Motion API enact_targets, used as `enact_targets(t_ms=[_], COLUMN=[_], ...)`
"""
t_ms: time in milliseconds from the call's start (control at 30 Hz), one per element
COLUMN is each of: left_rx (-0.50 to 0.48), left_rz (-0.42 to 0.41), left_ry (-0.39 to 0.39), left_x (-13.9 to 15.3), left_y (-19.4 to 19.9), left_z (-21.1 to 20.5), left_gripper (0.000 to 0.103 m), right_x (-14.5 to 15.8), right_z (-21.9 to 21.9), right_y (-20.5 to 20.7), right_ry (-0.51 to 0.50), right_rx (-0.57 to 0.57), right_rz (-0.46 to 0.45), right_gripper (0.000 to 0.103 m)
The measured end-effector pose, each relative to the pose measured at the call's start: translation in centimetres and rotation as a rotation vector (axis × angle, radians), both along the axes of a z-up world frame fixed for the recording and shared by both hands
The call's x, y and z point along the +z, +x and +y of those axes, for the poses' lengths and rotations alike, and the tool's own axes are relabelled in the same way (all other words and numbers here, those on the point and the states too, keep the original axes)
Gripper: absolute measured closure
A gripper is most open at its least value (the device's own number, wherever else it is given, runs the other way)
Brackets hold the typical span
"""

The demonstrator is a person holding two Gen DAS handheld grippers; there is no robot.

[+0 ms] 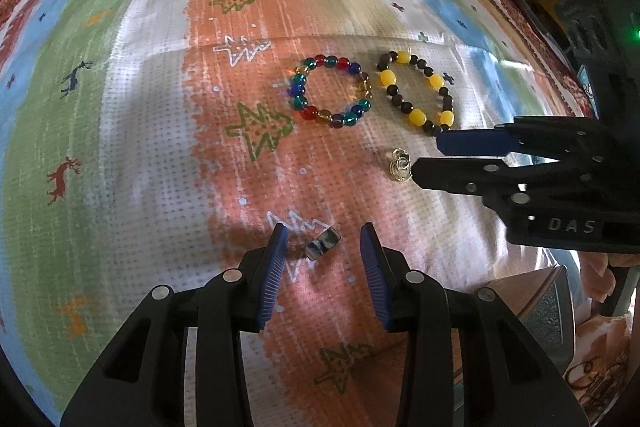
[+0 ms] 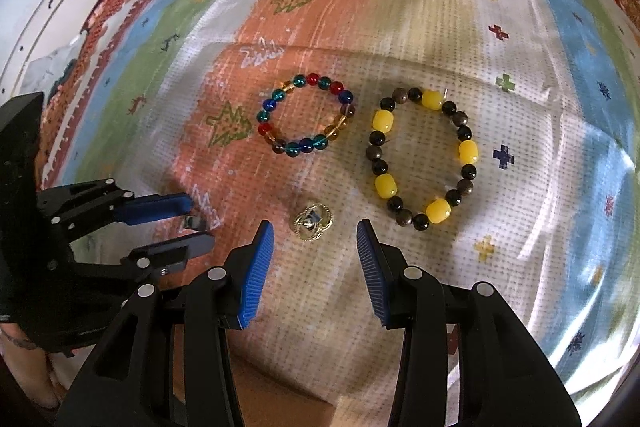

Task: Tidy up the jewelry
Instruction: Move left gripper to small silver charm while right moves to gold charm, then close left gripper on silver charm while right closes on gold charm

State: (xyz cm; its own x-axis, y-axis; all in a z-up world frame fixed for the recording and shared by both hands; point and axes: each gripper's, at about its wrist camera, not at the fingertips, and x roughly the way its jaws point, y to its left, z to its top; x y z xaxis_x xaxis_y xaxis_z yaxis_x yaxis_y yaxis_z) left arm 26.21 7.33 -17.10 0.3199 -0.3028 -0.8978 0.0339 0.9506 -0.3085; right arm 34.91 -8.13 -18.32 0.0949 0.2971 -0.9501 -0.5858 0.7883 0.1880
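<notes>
Two beaded bracelets (image 2: pixel 306 115) are already laid ahead of the tongs, while a silver ring (image 1: pixel 320 247) and gold ring (image 2: pixel 312 223) are straddled, ungripped, by released left tongs (image 1: pixel 324 259) and right tongs (image 2: pixel 316 259).

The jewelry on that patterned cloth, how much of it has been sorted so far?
Looks done: the multicolored bracelet and the yellow-and-dark bracelet lie side by side as neat rings. In hand: nothing is gripped yet; the left gripper stands open around a dark ring, and the right gripper stands open just before a gold ring. Left: both rings.
</notes>
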Motion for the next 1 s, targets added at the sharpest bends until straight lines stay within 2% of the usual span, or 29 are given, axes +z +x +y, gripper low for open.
enact_targets(t_ms=[133, 267, 367, 500, 600, 700, 1000], left_rx=[0.002, 0.016, 0.018, 0.019, 0.014, 0.016, 0.043], left_rz=[0.001, 0.005, 0.005, 0.008, 0.005, 0.005, -0.008], left_ry=[-0.001, 0.001, 0.004, 0.004, 0.012, 0.008, -0.018], left_x=[-0.1, -0.3, -0.3, -0.4, -0.4, -0.3, 0.2], left_y=[0.0, 0.1, 0.0, -0.1, -0.1, -0.1, -0.2], left_z=[-0.1, 0.2, 0.4, 0.4, 0.3, 0.4, 1.1], left_gripper=[0.067, 0.075, 0.076, 0.083, 0.083, 0.083, 0.083], right_x=[-0.7, -1.2, -1.4, -1.7, -1.8, -1.9, -1.3], right_z=[0.4, 0.7, 1.2, 1.7, 2.0, 1.9, 1.5], right_y=[0.3, 0.6, 0.5, 0.5, 0.6, 0.6, 0.5], right_ry=[-0.015, -0.023, -0.024, -0.033, -0.033, -0.034, -0.016], right_rx=[0.008, 0.011, 0.023, 0.029, 0.024, 0.025, 0.024], right_rz=[0.008, 0.011, 0.020, 0.016, 0.015, 0.014, 0.001], right_gripper=[0.060, 0.060, 0.060, 0.071, 0.083, 0.090, 0.093])
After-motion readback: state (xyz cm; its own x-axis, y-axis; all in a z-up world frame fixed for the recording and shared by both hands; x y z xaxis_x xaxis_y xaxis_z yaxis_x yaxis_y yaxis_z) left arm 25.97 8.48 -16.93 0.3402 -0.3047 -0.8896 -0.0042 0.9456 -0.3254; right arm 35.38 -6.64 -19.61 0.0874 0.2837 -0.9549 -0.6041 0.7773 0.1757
